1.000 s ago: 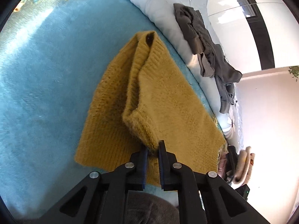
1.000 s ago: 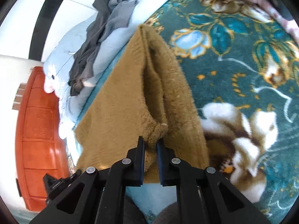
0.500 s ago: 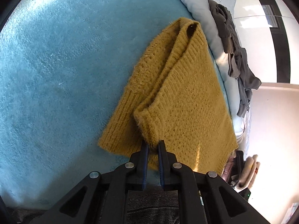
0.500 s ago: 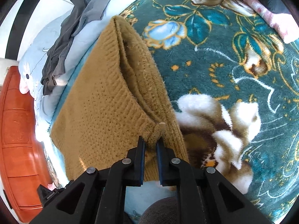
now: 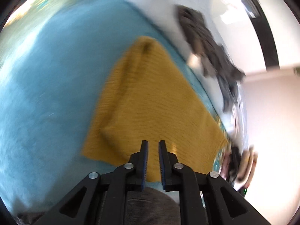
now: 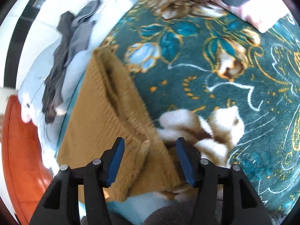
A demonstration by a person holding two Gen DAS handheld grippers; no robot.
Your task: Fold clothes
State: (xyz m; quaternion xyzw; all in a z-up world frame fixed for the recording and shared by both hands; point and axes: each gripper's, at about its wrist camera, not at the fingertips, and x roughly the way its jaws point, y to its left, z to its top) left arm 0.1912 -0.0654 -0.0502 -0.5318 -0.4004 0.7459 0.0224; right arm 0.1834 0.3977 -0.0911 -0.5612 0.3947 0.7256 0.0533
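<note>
Mustard sweater [image 5: 150,101] lies folded on the blue blanket [image 5: 46,93], running from 6 toward 12 o'clock in both wrist views. Left gripper [image 5: 152,146]: jaws have just been opening, now a narrow gap, nothing pinched. Right gripper [image 6: 150,151]: jaws have just been opening, now wide, the knit beneath them but unpressed.

Risk: fuzzy knit may snag a blue pad on withdrawal and drag the fold open.

Room: open blanket at 9 o'clock (left view); grey clothes [image 5: 211,56] and bed edge at 2 o'clock.
</note>
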